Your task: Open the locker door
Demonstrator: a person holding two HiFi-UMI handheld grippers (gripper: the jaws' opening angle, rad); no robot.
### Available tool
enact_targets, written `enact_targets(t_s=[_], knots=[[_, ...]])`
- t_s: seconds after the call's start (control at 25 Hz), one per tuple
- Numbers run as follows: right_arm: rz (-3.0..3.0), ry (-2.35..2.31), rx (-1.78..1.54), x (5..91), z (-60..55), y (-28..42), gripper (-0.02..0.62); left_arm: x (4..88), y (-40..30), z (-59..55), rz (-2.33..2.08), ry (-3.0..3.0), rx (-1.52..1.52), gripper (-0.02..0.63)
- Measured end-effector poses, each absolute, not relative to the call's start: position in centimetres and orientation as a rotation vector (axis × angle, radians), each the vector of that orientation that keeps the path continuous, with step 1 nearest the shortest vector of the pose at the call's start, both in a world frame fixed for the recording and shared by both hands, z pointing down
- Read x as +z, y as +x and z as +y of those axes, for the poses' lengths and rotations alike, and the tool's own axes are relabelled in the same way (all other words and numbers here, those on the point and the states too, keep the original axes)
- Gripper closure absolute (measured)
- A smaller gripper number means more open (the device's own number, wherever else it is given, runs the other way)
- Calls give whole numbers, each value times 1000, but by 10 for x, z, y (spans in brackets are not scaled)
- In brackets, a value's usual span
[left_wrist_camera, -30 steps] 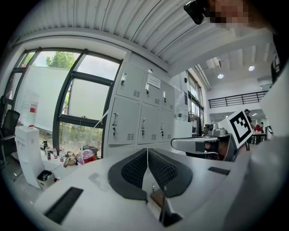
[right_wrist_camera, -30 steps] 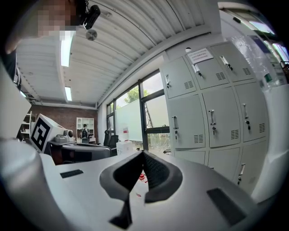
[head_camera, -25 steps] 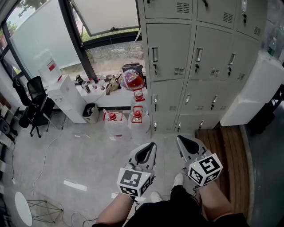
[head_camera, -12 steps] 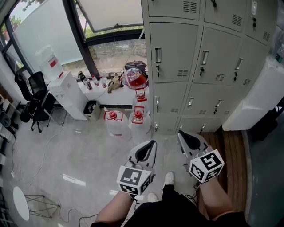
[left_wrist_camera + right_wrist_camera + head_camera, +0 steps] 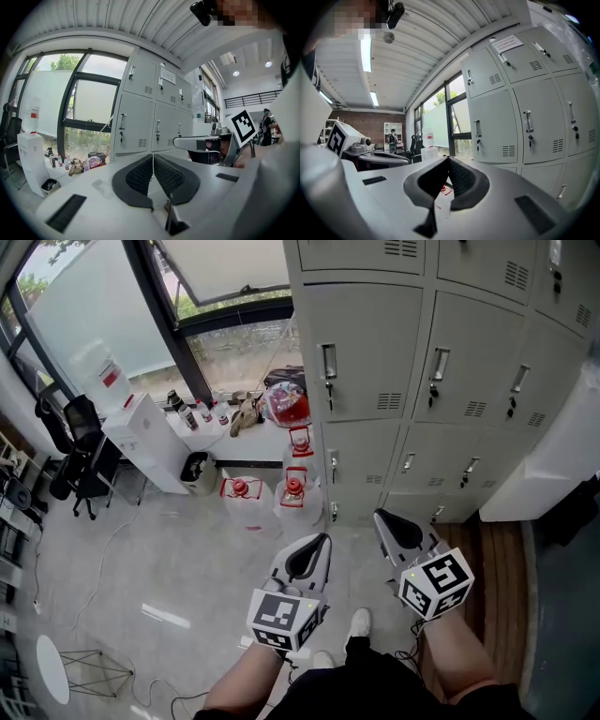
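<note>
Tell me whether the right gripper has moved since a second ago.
Yes. The right gripper has moved forward, toward the lockers. Its tip now overlaps the foot of the bottom row, and the locker doors look larger in the head view.

1. The locker doors (image 5: 361,348) are grey painted metal, smooth and matt; their handles (image 5: 329,362) are bright, shiny metal.
2. The floor (image 5: 169,559) is pale and smooth with a light gloss; the wooden strip (image 5: 492,563) beside the lockers is made of brown planks.
3. The water jugs (image 5: 246,512) are clear plastic.
4. The left gripper (image 5: 317,542) and the right gripper (image 5: 382,519) have matt white plastic shells; the pads (image 5: 140,176) are black and finely ribbed.
</note>
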State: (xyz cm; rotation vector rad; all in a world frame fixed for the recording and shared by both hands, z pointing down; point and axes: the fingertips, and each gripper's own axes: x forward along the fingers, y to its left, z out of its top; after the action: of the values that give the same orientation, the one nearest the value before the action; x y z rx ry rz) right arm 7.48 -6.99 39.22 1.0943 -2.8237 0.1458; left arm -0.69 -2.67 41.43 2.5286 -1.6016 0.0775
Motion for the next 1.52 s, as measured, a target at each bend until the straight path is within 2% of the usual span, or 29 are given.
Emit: enact_targets(t_s=[0.96,1.52], knots=[[-2902,1031,231,400,-190,107,542,404,23,-158,-1712,2493,144,584],[-2864,1171,256,395,-231,102,541,383,3,-218,-1676,2562,100,584]])
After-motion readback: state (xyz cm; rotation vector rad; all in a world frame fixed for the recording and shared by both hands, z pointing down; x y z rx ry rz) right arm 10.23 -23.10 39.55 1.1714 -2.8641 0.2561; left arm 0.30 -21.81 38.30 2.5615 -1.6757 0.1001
